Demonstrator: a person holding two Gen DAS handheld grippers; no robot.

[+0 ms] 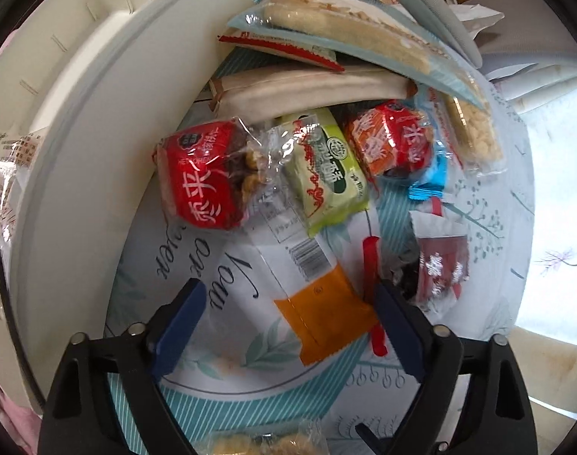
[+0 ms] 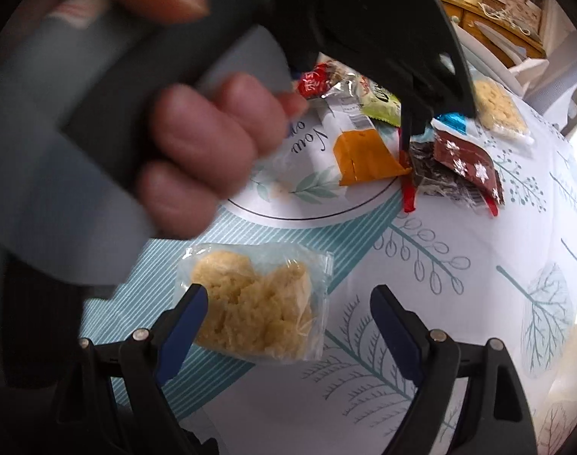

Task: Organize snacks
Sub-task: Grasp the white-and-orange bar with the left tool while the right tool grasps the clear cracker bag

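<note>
Left gripper [image 1: 290, 295] points down at the patterned tablecloth [image 1: 220, 364], jaws spread wide. The orange-and-white packet [image 1: 318, 303] lies between the blue pads [image 1: 180, 326], its orange end nearer the right-hand pad; neither pad presses on it. A thin red wrapped stick [image 1: 371, 276] lies just beside that right-hand pad, along the packet's edge.

Right gripper [image 2: 288, 318] is tilted steeply down, jaws likewise spread, nothing pinched. The clear bag of pale yellow crumbly snack [image 2: 256, 303] lies on the cloth under the left-hand pad [image 2: 184, 330] and reaches partway into the gap; contact with the pad cannot be told. The person's left hand [image 2: 208, 148] wraps the grey handle of the other gripper, close to this camera and blurred.

Further out in the left wrist view:
- dark red packet with white snowflakes [image 1: 441, 269], right of the red stick
- red packet with white characters [image 1: 203, 174], touching the white tray's rim
- green-and-cream packet [image 1: 326, 167], between the two red ones
- second red packet [image 1: 390, 140], resting on a blue wrapper [image 1: 432, 174]

Farthest: a long cream packet [image 1: 307, 91], then a clear-blue sleeve of pale rice cracker [image 1: 349, 34] stacked over it. White tray [image 1: 99, 87] curves along the left side
</note>
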